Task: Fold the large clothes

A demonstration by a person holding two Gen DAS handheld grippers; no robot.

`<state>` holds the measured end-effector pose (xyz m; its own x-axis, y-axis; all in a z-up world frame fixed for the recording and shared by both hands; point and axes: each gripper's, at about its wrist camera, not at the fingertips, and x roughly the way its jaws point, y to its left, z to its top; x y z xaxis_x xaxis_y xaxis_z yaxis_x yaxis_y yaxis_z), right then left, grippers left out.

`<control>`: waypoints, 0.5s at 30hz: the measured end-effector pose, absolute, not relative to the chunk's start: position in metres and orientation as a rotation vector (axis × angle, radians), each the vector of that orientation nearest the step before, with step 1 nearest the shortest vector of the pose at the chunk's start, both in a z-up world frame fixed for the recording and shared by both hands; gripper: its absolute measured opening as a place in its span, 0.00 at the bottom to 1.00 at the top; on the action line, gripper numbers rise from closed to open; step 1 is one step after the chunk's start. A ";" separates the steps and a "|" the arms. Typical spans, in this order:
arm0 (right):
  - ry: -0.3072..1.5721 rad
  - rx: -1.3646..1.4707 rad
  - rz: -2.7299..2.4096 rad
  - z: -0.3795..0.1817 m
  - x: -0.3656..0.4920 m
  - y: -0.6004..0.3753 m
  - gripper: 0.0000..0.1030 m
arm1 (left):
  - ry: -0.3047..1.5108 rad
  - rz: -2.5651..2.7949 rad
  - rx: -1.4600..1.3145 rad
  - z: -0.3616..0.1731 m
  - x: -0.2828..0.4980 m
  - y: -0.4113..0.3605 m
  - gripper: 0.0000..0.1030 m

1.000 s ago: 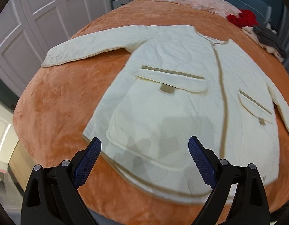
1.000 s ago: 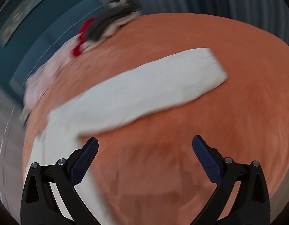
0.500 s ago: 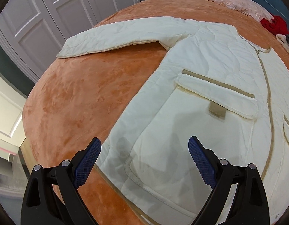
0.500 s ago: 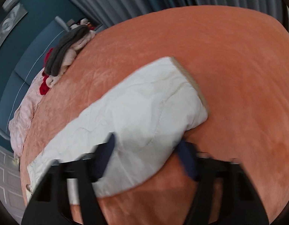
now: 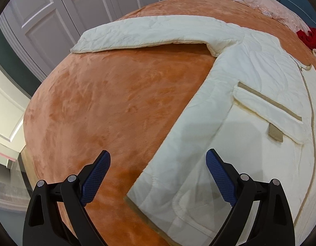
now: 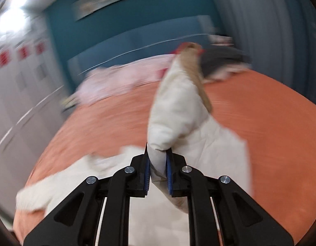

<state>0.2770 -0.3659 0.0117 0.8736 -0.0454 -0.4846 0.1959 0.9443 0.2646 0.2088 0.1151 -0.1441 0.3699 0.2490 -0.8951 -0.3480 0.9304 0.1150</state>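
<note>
While the cream jacket (image 5: 229, 123) lies spread flat on the orange bedspread (image 5: 108, 106), the left gripper (image 5: 158, 176) hangs over the jacket's lower hem corner with its jaws wide apart, grasping nothing; one sleeve (image 5: 149, 33) stretches out from the jacket toward the white wardrobe doors (image 5: 55, 18). Seen from the right wrist, the blurred right gripper (image 6: 158, 171) is clenched on the jacket's other sleeve (image 6: 178, 110), lifted above the bedspread (image 6: 270, 119).

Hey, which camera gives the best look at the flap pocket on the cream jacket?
The left wrist view. The flap pocket lies sharp and unobstructed on the cream jacket, tan trim and tab visible. The right wrist view is motion-blurred and shows only a sleeve pinched in the right gripper; no pocket there.
</note>
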 end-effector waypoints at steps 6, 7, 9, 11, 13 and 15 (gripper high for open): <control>0.601 0.215 0.128 -0.023 0.324 -0.213 0.18 | 1.114 0.358 -0.117 -0.144 0.203 0.131 0.89; 0.632 0.214 0.178 -0.035 0.327 -0.189 0.24 | 1.115 0.348 -0.121 -0.145 0.203 0.132 0.89; 0.665 0.211 0.242 -0.048 0.323 -0.155 0.47 | 1.118 0.320 -0.134 -0.146 0.204 0.136 0.89; 0.659 0.199 0.260 -0.057 0.314 -0.140 0.58 | 1.111 0.270 -0.166 -0.144 0.206 0.137 0.89; 0.647 0.176 0.257 -0.059 0.303 -0.137 0.58 | 1.106 0.213 -0.205 -0.140 0.213 0.135 0.89; 0.654 0.184 0.206 -0.064 0.295 -0.158 0.58 | 1.095 0.169 -0.226 -0.136 0.223 0.129 0.89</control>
<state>0.2955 -0.1581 -0.0635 0.7746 0.2464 -0.5825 -0.1310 0.9635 0.2335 0.2228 0.1291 -0.1361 0.4485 0.0242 -0.8935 -0.2468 0.9641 -0.0978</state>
